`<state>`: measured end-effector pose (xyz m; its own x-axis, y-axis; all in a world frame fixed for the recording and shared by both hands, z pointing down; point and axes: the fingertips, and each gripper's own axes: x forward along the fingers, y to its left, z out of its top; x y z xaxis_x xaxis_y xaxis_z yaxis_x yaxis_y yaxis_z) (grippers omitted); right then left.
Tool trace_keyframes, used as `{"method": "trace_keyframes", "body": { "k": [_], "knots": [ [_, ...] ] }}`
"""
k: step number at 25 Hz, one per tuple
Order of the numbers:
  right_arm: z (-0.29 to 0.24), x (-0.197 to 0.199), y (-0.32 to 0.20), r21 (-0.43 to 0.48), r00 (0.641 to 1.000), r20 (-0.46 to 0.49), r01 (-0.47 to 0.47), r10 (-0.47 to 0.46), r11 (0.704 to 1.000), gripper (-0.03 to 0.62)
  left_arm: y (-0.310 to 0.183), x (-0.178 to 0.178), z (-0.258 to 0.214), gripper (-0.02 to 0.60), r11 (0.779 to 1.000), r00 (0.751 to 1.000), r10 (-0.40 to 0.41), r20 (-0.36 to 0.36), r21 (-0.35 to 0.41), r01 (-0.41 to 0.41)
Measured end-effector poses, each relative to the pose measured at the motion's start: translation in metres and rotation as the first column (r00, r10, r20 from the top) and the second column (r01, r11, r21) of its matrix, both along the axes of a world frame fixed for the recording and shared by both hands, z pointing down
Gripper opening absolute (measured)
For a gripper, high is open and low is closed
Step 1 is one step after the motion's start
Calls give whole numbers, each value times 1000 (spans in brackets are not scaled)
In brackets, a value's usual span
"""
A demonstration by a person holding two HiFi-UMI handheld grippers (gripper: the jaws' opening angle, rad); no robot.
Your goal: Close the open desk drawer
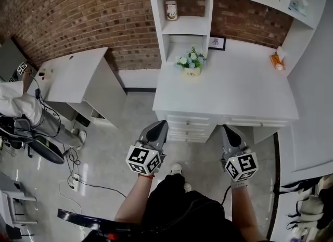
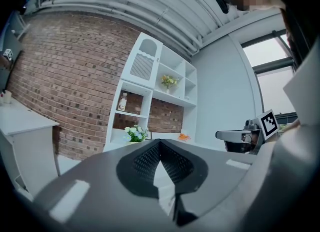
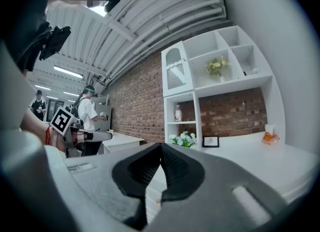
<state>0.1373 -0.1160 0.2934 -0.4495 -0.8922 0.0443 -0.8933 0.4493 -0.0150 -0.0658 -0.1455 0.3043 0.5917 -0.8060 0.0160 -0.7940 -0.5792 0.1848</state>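
desk [image 1: 229,92], white, smooth and rectangular, runs left to right against rough brick wall [image 1: 78,12]. its drawer stack [image 1: 190,126] sits under the front edge, flat fronts facing the person, long sides level. left gripper [image 1: 159,125] and right gripper [image 1: 228,129] hover just before it, each with jaws pressed together, empty.

White desk [image 1: 234,92] set against a brick wall [image 1: 78,12]; near its back left, a small pot of pale flowers [image 1: 191,63], just in front of a white shelf tower [image 1: 183,27] standing on the top (a jar [image 1: 171,10] on one shelf); further back, a small framed picture [image 1: 217,42]; at the right edge, an orange item [image 1: 277,61], too small to tell.
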Motion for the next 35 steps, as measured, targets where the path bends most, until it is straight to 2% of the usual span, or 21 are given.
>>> {"method": "trace_keyframes", "body": {
  "k": [13, 24, 35],
  "knots": [
    [-31, -13, 13, 63, 999, -31, 7, -5, 998, -2, 12, -17, -30, 3, 999, 999, -27, -42, 40, 29],
    [-28, -23, 20, 62, 1000, -20, 14, -12, 998, -2, 23, -15, -34, 3, 999, 999, -5, -42, 49, 7],
    [-27, -30, 29, 72, 999, -16, 35, -34, 997, 0, 32, -19, -37, 3, 998, 998, -16, -61, 53, 19]
  ]
}}
